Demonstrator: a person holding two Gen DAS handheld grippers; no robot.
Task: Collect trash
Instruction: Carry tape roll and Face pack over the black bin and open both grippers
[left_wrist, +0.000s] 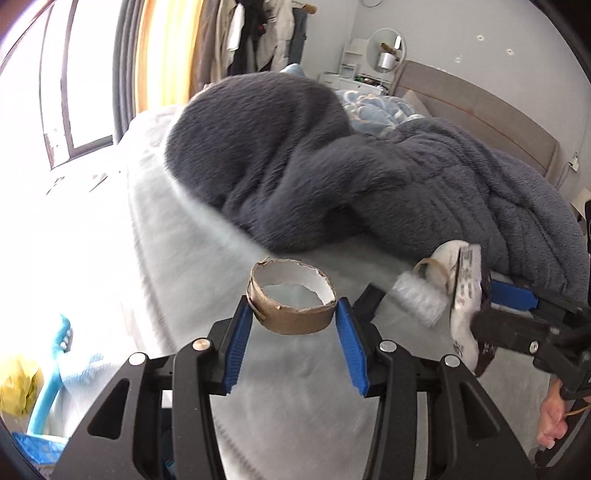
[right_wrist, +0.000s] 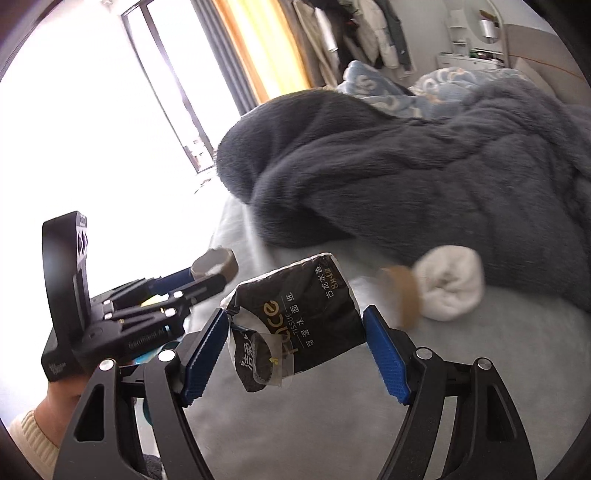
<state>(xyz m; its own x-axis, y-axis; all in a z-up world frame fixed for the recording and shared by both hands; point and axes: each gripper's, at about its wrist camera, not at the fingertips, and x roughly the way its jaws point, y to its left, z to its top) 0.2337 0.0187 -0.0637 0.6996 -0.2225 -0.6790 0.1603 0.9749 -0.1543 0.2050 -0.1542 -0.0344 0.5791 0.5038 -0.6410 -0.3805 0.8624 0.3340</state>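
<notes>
Pickup part-done: left gripper (left_wrist: 293, 325) pinches torn cardboard tape core (left_wrist: 291, 301) between its pads, right gripper (right_wrist: 295, 345) pinches black tissue pack (right_wrist: 295, 317), both lifted clear of bed (left_wrist: 177, 236); white paper roll (right_wrist: 448, 288) beyond right claw remains, disposal not yet done.

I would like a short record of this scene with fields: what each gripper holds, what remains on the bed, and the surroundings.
left gripper: shut on cardboard ring, lifted above the bed
right gripper: shut on tissue pack
remaining on bed: white paper roll, brown cardboard piece beside it
bedding: dark grey blanket
surroundings: window, hanging clothes
</notes>
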